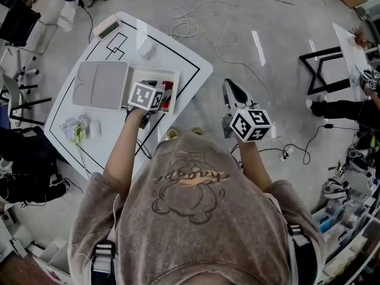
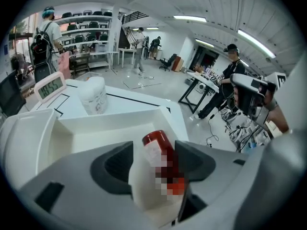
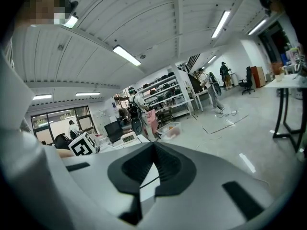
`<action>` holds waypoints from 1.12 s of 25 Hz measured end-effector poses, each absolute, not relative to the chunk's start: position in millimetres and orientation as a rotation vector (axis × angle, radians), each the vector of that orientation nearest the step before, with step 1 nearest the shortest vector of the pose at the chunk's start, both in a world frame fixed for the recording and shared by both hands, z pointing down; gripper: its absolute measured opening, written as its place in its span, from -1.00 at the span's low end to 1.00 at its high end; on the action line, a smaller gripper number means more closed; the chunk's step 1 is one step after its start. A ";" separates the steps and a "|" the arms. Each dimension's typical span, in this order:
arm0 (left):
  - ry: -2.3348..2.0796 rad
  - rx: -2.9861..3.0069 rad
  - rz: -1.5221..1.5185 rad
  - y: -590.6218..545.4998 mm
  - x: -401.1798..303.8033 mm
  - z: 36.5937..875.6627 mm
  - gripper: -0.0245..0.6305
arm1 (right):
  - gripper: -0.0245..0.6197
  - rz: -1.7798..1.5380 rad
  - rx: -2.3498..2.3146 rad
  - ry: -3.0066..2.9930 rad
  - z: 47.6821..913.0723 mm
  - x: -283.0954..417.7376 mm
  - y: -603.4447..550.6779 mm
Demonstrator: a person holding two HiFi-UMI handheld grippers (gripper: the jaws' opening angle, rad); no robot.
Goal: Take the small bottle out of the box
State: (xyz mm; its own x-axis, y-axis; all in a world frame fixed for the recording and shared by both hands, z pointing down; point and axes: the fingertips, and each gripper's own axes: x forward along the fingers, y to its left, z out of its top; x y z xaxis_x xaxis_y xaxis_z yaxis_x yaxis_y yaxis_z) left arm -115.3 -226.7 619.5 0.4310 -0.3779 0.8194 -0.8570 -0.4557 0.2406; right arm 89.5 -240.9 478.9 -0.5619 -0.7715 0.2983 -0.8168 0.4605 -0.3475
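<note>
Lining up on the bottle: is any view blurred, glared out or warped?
Head view: sharp, evenly lit. Left gripper view: heavy fisheye, dark corners, small bottle sharp, a mosaic patch over its label. Right gripper view: same fisheye, ceiling lights bright but no washout.

White rounded tabletop (image 1: 191,70) marked with black lines has a pinkish digital timer (image 1: 107,27) at its far corner, a squat white plastic jar (image 1: 146,50) nearby, and a pale flower bunch (image 1: 76,128) by the left edge.

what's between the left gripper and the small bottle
Nothing: the small bottle lies in the box right between the left gripper's open jaws, left gripper view.
</note>
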 end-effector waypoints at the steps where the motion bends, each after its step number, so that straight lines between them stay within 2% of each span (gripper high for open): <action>1: -1.024 2.015 0.926 -226.7 -114.5 621.0 -0.08 | -0.93 0.709 1.424 -2.598 479.4 90.2 -240.7; 9: -0.896 1.930 0.795 -224.8 -110.5 630.3 -0.12 | -0.93 0.750 1.444 -2.603 480.7 91.3 -243.9; 14: -0.841 1.910 0.746 -223.0 -103.5 628.4 -0.29 | -0.93 0.751 1.435 -2.614 477.9 87.4 -244.2; 17: -0.836 1.909 0.745 -223.0 -103.0 628.8 -0.29 | -0.93 0.755 1.434 -2.614 479.6 87.0 -244.6; 28: -0.904 2.021 1.016 -224.0 -108.3 623.3 -0.32 | -0.93 0.761 1.417 -2.616 481.1 82.3 -246.8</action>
